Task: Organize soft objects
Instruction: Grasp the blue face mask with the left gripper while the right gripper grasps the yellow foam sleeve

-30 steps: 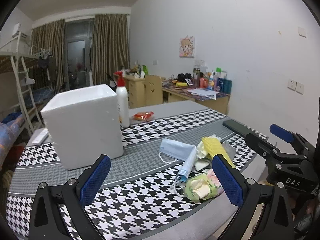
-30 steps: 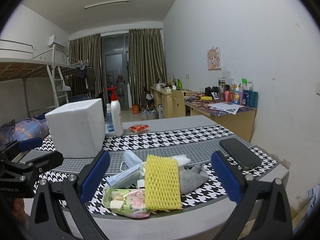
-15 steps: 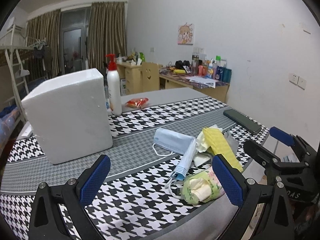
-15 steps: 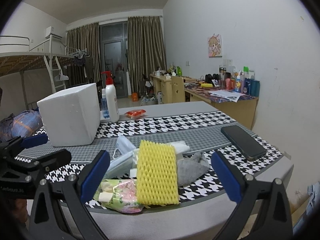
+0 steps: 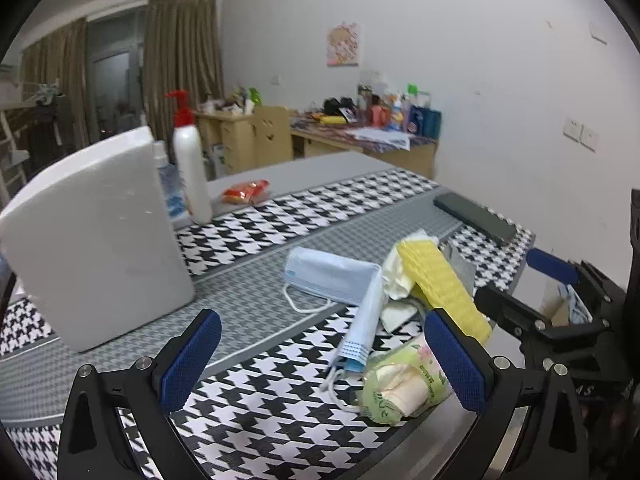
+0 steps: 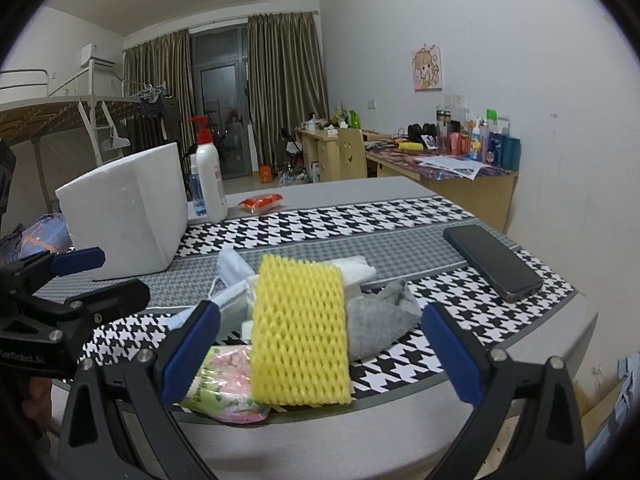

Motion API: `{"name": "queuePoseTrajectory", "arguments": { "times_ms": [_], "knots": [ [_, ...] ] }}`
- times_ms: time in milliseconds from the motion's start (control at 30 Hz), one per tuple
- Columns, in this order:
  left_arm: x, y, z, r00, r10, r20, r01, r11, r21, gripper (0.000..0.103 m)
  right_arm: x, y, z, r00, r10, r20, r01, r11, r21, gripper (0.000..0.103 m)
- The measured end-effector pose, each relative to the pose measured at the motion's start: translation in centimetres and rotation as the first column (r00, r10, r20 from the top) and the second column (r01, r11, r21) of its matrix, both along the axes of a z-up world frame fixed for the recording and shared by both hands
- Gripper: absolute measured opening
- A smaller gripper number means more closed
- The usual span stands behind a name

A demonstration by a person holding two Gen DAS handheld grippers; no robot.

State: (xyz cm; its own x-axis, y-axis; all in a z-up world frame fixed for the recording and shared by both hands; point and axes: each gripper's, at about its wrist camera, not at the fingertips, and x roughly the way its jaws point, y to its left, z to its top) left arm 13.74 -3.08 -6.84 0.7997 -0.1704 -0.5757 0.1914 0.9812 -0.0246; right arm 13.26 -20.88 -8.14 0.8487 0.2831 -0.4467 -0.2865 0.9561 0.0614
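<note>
Both claws, left claw (image 5: 320, 356) and right claw (image 6: 320, 350), gape empty; ahead of my right, the yellow foam net sleeve (image 6: 302, 330) looks featherlight and squashy, so I'd pinch its near edge gently.

Yellow foam net (image 6: 300, 328) tops piled masks (image 5: 336, 276), tissues (image 5: 404, 384), sock (image 6: 380, 324).

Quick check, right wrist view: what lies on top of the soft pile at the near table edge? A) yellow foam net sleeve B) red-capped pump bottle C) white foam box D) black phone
A. The yellow foam net sleeve lies over the grey sock and the tissue pack, between the open right tongs. The phone lies apart to the right, and the bottle and foam box stand farther back.
</note>
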Motion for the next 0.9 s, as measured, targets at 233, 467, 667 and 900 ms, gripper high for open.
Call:
{"name": "queuePoseTrajectory", "arguments": {
  "times_ms": [233, 467, 667, 900],
  "knots": [
    [2.0, -0.6, -1.3, 0.997, -0.031, -0.07, 0.032, 0.999, 0.006, 0.085, 0.5, -0.6, -0.5, 1.0, -0.006, -0.004, 0.006, 1.0, -0.006, 0.102],
    [3.6, -1.5, -2.3, 0.99, -0.048, -0.129, 0.05, 0.999, 0.012, 0.076, 0.9, -1.2, -0.6, 1.0, -0.001, -0.019, 0.002, 1.0, 0.008, 0.102],
    [4.3, -1.9, -2.8, 0.985, -0.07, -0.156, 0.072, 0.997, 0.006, 0.06, 1.6, -1.2, -0.6, 0.999, 0.018, -0.036, -0.018, 1.0, 0.002, 0.102],
    [5.1, -2.6, -3.7, 0.978, -0.07, -0.194, 0.074, 0.997, 0.017, 0.041, 1.9, -1.1, -1.2, 0.997, 0.035, -0.064, -0.035, 0.999, 0.007, 0.102]
  ]
}}
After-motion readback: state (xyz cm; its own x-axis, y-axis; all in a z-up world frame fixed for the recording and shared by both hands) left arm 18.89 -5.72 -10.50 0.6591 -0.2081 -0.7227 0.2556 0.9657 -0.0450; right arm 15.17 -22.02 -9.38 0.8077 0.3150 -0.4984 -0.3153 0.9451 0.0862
